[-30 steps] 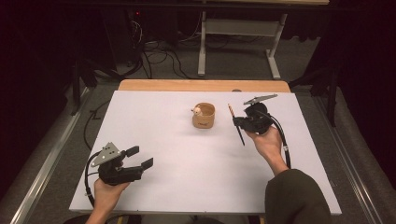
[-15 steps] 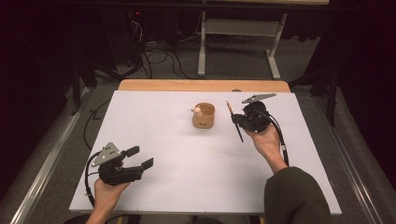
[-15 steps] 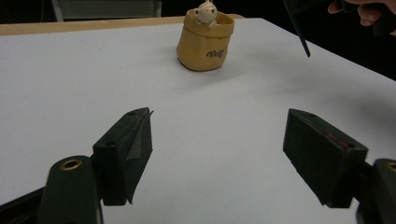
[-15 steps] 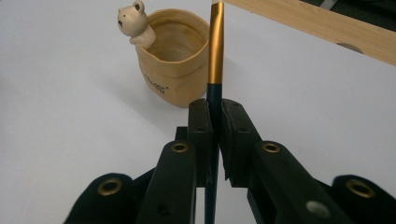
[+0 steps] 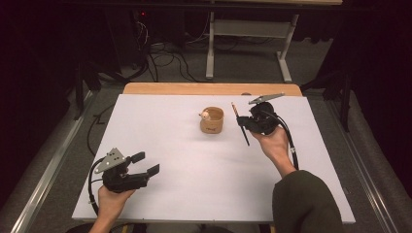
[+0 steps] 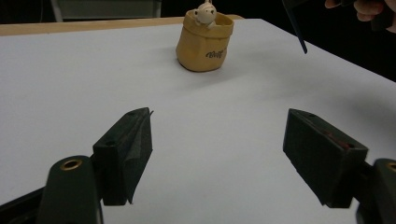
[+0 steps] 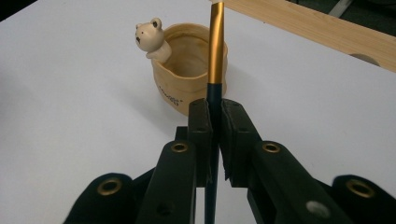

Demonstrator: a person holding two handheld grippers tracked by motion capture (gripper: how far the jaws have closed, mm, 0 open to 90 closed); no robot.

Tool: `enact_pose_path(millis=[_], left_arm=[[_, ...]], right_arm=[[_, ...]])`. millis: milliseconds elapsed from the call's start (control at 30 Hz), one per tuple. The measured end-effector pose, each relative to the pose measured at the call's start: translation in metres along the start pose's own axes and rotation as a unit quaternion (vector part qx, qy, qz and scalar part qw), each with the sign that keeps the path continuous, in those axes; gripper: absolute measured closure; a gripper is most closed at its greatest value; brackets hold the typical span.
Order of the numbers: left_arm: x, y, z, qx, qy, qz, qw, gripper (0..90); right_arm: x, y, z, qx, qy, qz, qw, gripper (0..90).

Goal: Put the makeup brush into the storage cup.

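Note:
A tan cup [image 5: 212, 121] with a small bear figure [image 7: 150, 35] on its rim stands upright on the white table top [image 5: 194, 194], a little past the middle. My right gripper [image 5: 241, 122] hovers just right of the cup, shut on a thin dark pen [image 5: 245, 136] with a gold band [image 7: 216, 46]. The pen's upper end points up beside the cup [image 7: 182, 79], and the right gripper [image 7: 215, 112] clamps its dark shaft. My left gripper [image 5: 145, 163] rests near the front left, open and holding nothing. The left gripper [image 6: 217, 149] faces the cup [image 6: 204, 44] from a distance.
A wooden strip [image 5: 209, 89] runs along the table's far edge. Beyond it are the legs of a metal stand [image 5: 210, 53] and cables on the floor. A dark sleeve [image 5: 306, 204] comes in at the front right.
The pen's upper end has tipped slightly left toward the cup while the right hand barely shifted. The left gripper has stayed still.

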State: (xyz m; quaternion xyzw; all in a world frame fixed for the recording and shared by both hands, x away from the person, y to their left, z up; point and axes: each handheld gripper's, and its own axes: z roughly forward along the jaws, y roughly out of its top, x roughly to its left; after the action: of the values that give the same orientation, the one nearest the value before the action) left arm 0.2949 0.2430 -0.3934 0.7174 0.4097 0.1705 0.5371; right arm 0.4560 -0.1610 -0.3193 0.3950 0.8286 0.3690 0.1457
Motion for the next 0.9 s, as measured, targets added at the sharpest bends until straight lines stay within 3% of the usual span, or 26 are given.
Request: enact_pose_path(millis=[900], left_arm=[[0.000, -0.001, 0.002, 0.002, 0.001, 0.001, 1.0000, 24.3]], right_arm=[[0.006, 0.021, 0.012, -0.016, 0.020, -0.011, 0.9996, 85.3]])
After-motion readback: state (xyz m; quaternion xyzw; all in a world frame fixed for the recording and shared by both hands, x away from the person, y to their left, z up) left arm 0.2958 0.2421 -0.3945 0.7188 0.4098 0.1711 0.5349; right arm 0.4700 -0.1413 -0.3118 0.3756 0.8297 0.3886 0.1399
